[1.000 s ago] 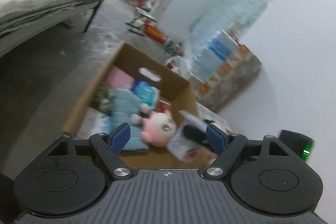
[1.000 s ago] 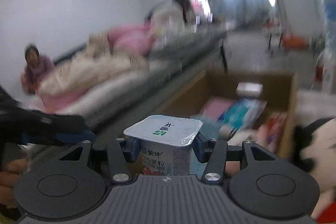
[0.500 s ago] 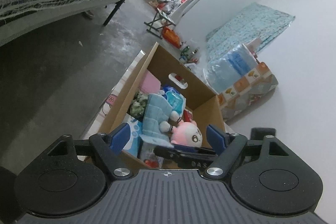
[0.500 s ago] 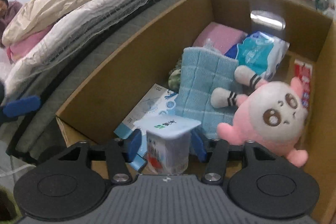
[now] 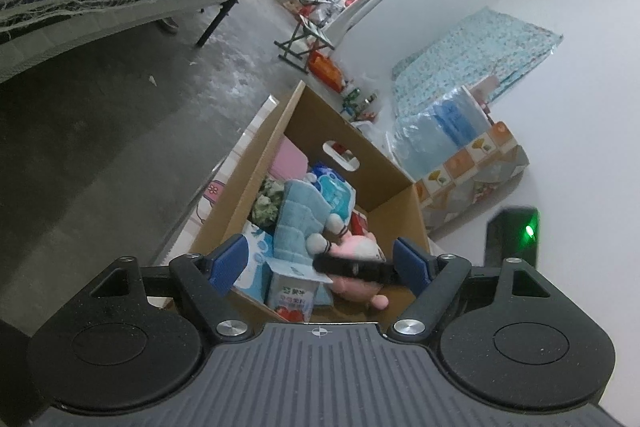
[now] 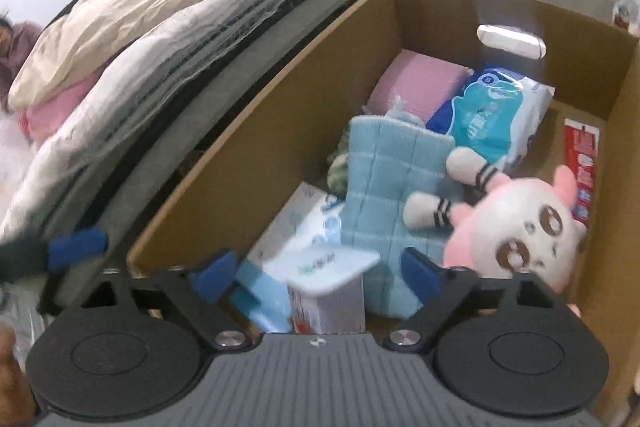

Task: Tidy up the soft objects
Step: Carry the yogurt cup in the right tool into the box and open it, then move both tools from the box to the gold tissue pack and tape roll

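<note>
The right tool (image 6: 316, 273) points down into the near end of an open brown cardboard box (image 6: 256, 131); its blue-padded jaws, which have just been opening, stand apart on either side of a small white yoghurt cup with a square foil lid (image 6: 328, 283), a gap showing at each pad, the cup tilted against a white-and-blue tissue pack (image 6: 304, 227); the left tool (image 5: 320, 263) hangs over the box's near rim with jaws wide and gripping nothing, the right tool's dark arm crossing between them; inside the box a light-blue quilted cloth (image 6: 384, 187) leans upright mid-box, a pink-and-white plush toy (image 6: 520, 227) lies against the right wall, a blue wipes packet (image 6: 492, 115) and a pink pad (image 6: 416, 83) fill the far end; little bare floor remains inside; a bed heaped with quilts (image 6: 152, 39) runs close along the box's left wall, with open grey concrete floor (image 5: 100, 115) beyond.
</note>
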`<state>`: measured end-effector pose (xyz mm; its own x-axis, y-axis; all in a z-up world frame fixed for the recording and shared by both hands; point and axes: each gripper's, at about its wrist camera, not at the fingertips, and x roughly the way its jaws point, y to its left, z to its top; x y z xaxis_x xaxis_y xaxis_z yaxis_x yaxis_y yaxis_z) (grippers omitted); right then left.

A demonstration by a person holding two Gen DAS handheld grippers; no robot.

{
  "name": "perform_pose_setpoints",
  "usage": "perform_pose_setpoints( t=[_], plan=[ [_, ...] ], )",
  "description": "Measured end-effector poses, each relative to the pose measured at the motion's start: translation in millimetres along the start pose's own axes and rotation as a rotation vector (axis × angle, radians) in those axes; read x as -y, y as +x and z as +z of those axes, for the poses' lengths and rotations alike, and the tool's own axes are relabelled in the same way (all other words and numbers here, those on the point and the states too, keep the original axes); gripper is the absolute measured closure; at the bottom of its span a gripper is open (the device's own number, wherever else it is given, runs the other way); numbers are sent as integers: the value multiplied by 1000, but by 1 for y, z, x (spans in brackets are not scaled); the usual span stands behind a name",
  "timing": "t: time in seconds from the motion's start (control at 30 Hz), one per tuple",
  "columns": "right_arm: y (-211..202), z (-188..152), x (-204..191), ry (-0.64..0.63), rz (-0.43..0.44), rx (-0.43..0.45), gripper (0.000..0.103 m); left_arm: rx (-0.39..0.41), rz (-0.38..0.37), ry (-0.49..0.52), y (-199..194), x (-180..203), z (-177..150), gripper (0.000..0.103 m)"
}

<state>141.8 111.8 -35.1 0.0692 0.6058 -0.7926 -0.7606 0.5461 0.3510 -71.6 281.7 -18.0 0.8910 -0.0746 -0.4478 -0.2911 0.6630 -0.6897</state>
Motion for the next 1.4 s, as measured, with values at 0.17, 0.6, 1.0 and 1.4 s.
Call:
perform_pose_setpoints(
  t=[0.17, 0.6, 1.0, 1.4],
  plan=[
    [26, 16, 2, 13, -40, -50, 48, 7, 10, -15, -1, -4, 3, 23],
    [10, -32, -25, -215, -122, -87, 69, 5, -7, -7, -3, 0, 3, 23],
    [-87, -64, 10, -61, 7, 268, 42, -2, 43, 127, 10, 52, -4, 7],
    [-243, -180, 96, 56, -321, 720, 42, -171, 1, 560, 103, 212, -44, 0]
  ],
)
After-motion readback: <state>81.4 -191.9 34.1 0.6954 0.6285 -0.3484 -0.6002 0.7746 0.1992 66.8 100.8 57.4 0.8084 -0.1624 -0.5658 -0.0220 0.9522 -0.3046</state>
